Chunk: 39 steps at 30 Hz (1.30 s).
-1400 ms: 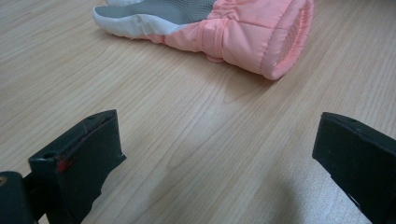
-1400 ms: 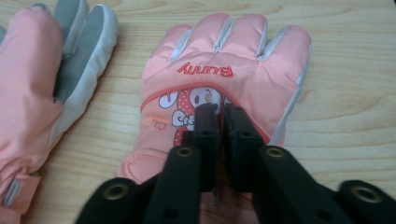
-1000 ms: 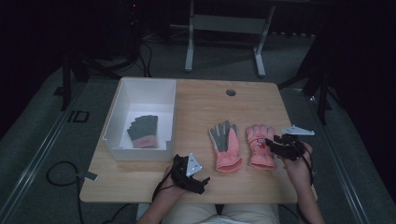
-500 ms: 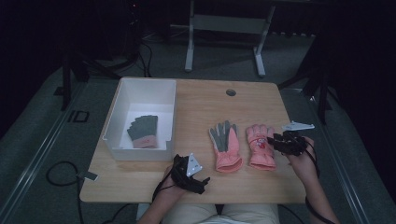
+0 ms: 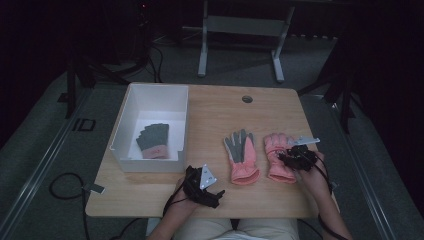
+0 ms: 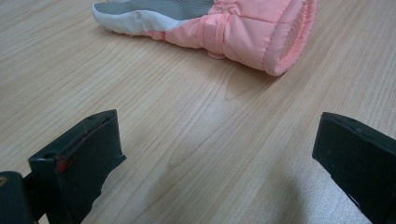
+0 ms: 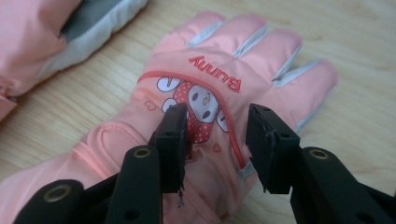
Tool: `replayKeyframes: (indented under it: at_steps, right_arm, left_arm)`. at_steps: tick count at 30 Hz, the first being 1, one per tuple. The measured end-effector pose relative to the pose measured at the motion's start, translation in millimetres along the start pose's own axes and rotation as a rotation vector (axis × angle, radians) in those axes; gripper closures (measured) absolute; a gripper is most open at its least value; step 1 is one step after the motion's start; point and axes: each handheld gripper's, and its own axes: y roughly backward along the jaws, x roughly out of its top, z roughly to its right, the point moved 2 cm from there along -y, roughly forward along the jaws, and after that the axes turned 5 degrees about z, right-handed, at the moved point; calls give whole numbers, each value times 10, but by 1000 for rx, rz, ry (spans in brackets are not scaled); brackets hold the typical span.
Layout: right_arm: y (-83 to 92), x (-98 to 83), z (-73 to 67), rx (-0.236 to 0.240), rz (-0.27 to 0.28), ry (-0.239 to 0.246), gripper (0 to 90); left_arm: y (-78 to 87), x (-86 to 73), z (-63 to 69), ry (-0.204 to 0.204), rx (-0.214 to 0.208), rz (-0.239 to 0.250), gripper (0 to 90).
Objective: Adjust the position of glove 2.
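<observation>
**Right fingers straddling the back of the pink glove**

Wood-grain table (image 5: 215,115) is carrying two pink gloves side by side near the person's edge. The right-hand one, the pink "Bunny" glove (image 7: 219,107), is lying back-up with its cuff toward the person and its fingertips pointing away, so its long axis is running along the reach of the right gripper (image 5: 296,159). In the right gripper view that gripper's fingers (image 7: 173,135) are standing part-way apart over the printed patch, one on each side of it across the glove's width, having just been opening a little; whether they are pinching fabric I cannot tell. The palm-up glove (image 5: 242,155) is lying just beside, between the two hands. The left gripper (image 5: 202,186) is resting nearer the table's edge, its fingers (image 6: 79,158) spread wide and empty. A white bin (image 5: 131,107) is holding a grey glove (image 5: 153,140) at the far left.
</observation>
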Motion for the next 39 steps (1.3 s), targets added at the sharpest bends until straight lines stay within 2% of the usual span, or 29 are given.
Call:
replayKeyframes:
  at_steps: [2,5,10,17,25,33,39]
  right_arm:
    - [-11,-18,3,1,5,-18,601]
    - [-28,-53,-17,-1,12,-59,708]
    - [-37,-51,-15,3,7,-110,795]
    - [-12,-5,23,29,-8,-137,846]
    - [158,152,44,24,16,-111,869]
    - [429,379,54,32,80,-89,869]
    - [617,564,-21,35,136,-56,869]
  left_arm:
    - [0,0,0,0,0,0,10]
    - [-4,-2,6,-1,-2,-3,10]
    - [-5,-4,9,-5,1,-7,10]
    - [-8,-5,6,-7,3,-11,10]
    - [-11,-5,1,-2,4,-7,10]
    - [-10,-3,2,-6,5,-7,10]
    - [-11,-3,3,-4,5,-7,10]
